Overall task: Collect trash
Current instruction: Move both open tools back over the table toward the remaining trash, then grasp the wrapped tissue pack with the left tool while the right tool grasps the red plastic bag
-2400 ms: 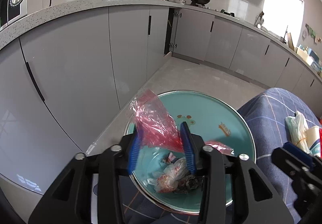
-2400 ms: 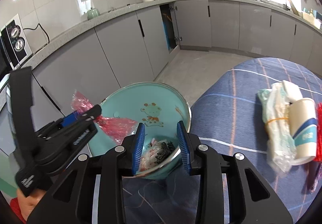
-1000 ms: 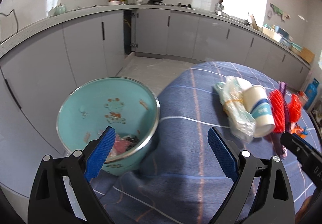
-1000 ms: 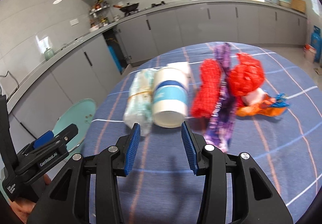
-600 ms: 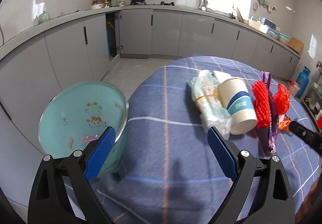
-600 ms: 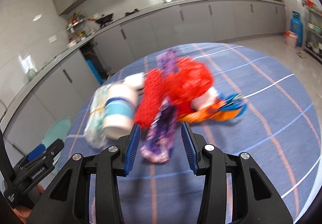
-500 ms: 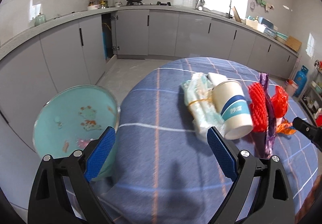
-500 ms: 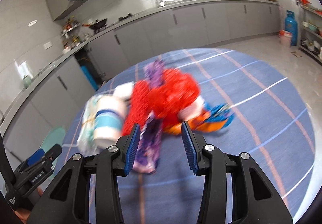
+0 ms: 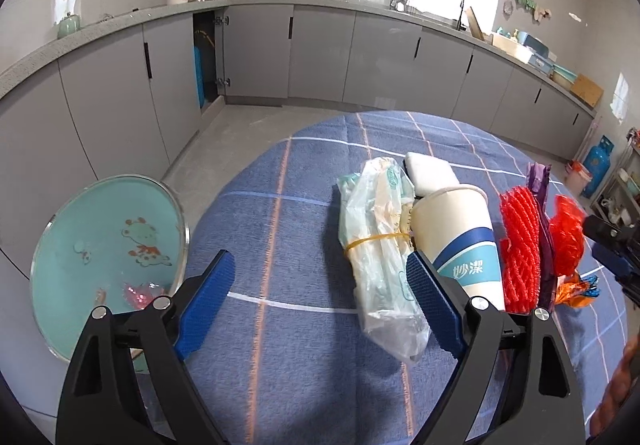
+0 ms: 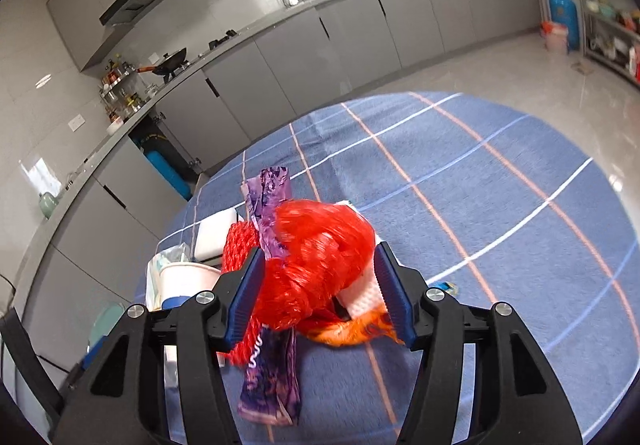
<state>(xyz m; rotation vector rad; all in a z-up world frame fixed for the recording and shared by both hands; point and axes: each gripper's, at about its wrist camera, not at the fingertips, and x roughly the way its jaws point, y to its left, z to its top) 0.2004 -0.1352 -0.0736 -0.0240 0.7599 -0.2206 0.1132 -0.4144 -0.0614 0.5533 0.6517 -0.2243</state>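
Both pairs of jaws stood apart. The left gripper had its blue pads spread wide over the blue checked tablecloth, holding nothing. Between its fingers, nearer the right-hand pad, lay a clear plastic bag bound with a yellow rubber band. Just beyond the right-hand pad, a white paper cup with a blue band lay on its side, touching the bag. Farther to that side were a red foam net and a purple wrapper. Outside the left-hand pad, off the table edge, stood the teal trash bin, with pink scraps at its bottom.

The right gripper was open around a bunch of red mesh bag, which filled the gap between the pads; whether either pad touched it could not be told. Below it, near the right-hand pad, lay a white foam piece and an orange wrapper. The purple wrapper ran under the left-hand pad.
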